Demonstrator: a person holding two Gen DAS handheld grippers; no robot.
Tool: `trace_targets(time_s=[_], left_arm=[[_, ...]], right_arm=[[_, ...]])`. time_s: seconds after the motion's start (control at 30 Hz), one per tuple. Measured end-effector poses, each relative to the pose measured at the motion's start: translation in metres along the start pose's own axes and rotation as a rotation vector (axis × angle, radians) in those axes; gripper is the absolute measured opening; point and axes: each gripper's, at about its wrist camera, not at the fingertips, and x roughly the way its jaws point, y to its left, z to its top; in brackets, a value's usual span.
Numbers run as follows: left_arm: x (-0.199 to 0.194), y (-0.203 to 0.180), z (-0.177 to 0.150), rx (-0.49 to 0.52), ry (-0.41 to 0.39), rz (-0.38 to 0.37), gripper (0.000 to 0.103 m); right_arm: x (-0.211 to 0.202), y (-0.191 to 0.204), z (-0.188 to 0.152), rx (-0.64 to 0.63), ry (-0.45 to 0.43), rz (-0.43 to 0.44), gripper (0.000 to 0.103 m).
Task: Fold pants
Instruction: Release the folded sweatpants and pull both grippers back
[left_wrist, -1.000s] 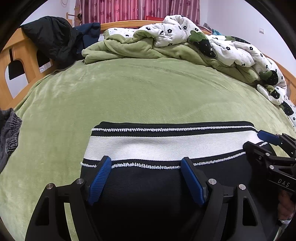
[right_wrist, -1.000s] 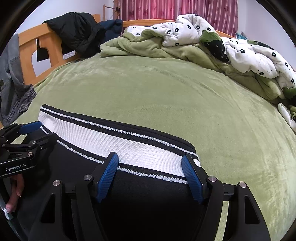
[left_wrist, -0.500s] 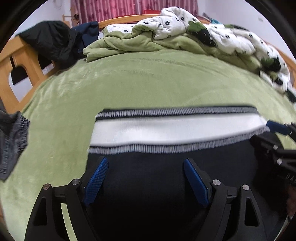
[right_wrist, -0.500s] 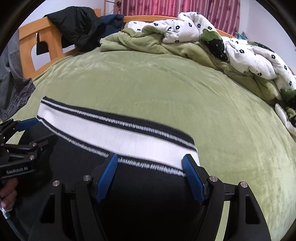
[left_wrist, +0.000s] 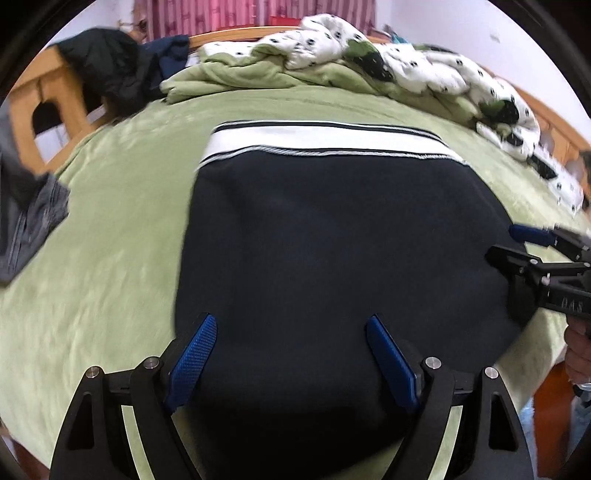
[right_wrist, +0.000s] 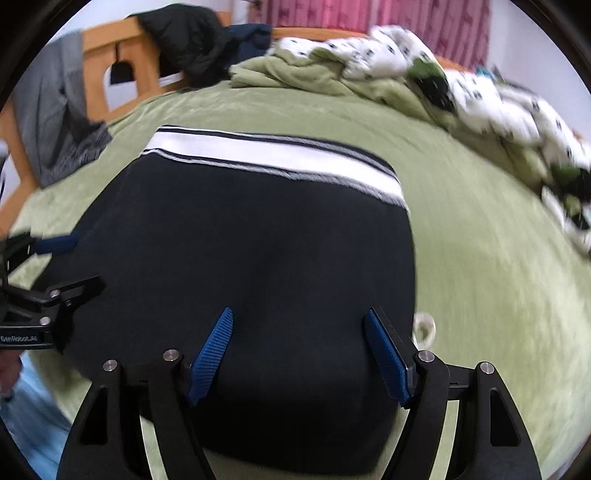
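Pants (left_wrist: 343, 240) on green bedspread (left_wrist: 110, 229), rumpled duvet (left_wrist: 424, 74) behind

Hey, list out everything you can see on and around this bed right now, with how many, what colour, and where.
pants: one, dark navy with a white striped waistband, flat on the bed's near middle
bed cover: one, light green, spread across the bed
quilt: one, white with dark flower print, bunched along the far edge
green blanket: one, light green, crumpled beside the quilt
dark jacket: one, black, draped over the bed frame
bed frame: one, orange wood, left and far sides
grey garment: one, grey, hanging on the frame at left
curtain: one, pink, behind the bed
left gripper: one, black with blue pads, open over the pants
right gripper: one, same colours, open over the pants
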Motion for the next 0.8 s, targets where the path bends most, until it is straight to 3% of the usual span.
trace_targets(time_s=[0.1,0.23,0.3,0.4,0.57,0.7,0.8], left_arm=[[-0.003,0.016,-0.010,-0.072,0.031,-0.003,0.089],[-0.006,0.037,-0.028,-0.207,0.081,-0.099,0.089],[-0.011,0.039,-0.034,-0.228,0.079,-0.101,0.087],[-0.029,0.034,-0.040,-0.230,0.038,-0.058,0.085],[-0.071,0.017,-0.038,-0.188,-0.023,-0.013,0.086],[-0.102,0.000,-0.037,-0.135,-0.067,0.086,0.087],[-0.122,-0.011,-0.042,-0.120,-0.077,0.108,0.087]], right_arm=[[-0.002,-0.015,-0.009,0.068,0.009,0.023,0.072],[-0.012,-0.017,-0.019,0.109,0.008,-0.025,0.072],[-0.017,-0.018,-0.023,0.150,0.017,-0.028,0.072],[-0.026,-0.021,-0.025,0.236,0.030,-0.026,0.070],[-0.076,-0.011,-0.035,0.294,-0.029,-0.039,0.070],[-0.112,-0.008,-0.044,0.280,-0.047,-0.068,0.070],[-0.137,-0.002,-0.052,0.253,-0.058,-0.123,0.070]])
